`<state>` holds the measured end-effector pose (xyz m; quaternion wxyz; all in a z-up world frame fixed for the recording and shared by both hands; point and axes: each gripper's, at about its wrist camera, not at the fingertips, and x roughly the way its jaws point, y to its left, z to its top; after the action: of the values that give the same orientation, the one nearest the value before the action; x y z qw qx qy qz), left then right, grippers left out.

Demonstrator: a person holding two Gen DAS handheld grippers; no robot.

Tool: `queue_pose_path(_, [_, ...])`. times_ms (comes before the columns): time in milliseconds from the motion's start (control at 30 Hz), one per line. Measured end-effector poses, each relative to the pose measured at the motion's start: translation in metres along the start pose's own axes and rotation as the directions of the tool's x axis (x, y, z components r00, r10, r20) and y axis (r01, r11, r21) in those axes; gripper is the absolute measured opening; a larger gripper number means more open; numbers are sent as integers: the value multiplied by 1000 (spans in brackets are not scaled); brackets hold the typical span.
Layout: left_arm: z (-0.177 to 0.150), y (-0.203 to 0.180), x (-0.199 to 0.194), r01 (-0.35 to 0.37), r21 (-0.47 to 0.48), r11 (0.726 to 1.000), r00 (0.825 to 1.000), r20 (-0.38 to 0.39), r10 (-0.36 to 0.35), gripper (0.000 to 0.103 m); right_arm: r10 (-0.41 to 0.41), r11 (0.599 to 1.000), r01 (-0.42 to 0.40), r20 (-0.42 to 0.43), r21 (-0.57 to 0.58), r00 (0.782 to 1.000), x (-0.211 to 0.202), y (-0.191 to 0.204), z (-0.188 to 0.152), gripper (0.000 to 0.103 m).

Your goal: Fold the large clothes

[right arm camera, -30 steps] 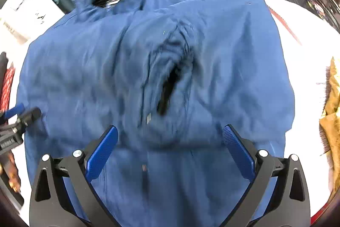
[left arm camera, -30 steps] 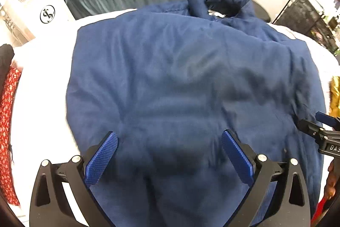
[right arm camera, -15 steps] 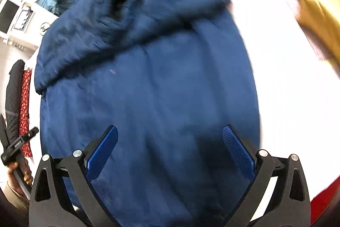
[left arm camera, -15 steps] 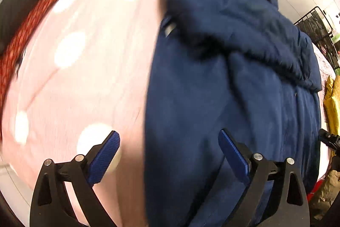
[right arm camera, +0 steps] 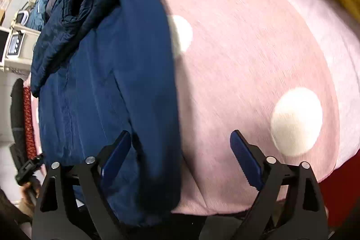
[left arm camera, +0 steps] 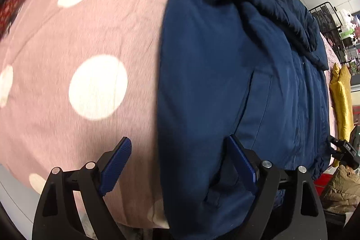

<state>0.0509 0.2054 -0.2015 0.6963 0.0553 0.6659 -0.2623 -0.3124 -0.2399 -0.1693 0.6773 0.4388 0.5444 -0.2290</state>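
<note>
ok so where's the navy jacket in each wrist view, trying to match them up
Left wrist: the navy jacket fills the centre and right, with the left gripper open astride its left edge.
Right wrist: the jacket fills the left half, with the right gripper open astride its right edge.
Shared landmark: the pink sheet with white dots, which lies under the jacket in both views.

The right claw [right arm camera: 181, 158], spread wide, straddles the navy jacket's [right arm camera: 108, 87] edge on the pink dotted sheet [right arm camera: 247, 73].

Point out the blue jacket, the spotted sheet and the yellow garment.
blue jacket [left arm camera: 213, 82]: left wrist view, front panel.
spotted sheet [right arm camera: 247, 71]: right wrist view, bare pink area.
yellow garment [left arm camera: 342, 91]: left wrist view, hanging folds.
</note>
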Motion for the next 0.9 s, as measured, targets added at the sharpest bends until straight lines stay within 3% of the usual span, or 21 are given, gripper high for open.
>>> queue_pose_path(167, [-17, 22, 3, 81, -85, 993, 996, -15, -83, 83, 136, 988, -132, -46, 80, 990, 6, -22, -10, 82])
queue_pose_path(333, [-33, 30, 6, 195, -154, 969, 980, -11, -199, 83, 199, 980, -197, -124, 34, 972, 22, -4, -19, 82])
queue_pose_path(467, [-41, 24, 14, 266, -196, 944, 962, -5, -272, 83, 181, 980, -193, -202, -44, 962, 41, 22, -30, 82])
queue_pose_path(600, [-45, 21, 23, 258, -208, 943, 965, -1, -264, 83, 155, 983, -173, -208, -68, 966, 52, 38, -32, 82])
queue_pose_path(667, [-46, 23, 18, 253, -202, 946, 966, -1, -259, 83, 139, 985, -157, -203, -74, 969, 53, 44, -30, 72])
queue_pose_path(733, [-40, 12, 21, 276, -182, 944, 959, -10, -283, 59, 111, 989, -129, -201, -78, 973, 53, 46, -28, 57])
queue_pose_path(767, [-37, 7, 20, 286, -175, 942, 956, -20, -294, 56, 109, 989, -126, -199, -76, 974, 51, 43, -27, 45])
queue_pose_path(900, [-30, -8, 13, 279, -128, 952, 957, -44, -287, 32, 157, 984, -170, -191, -54, 969, 42, 38, -29, 26])
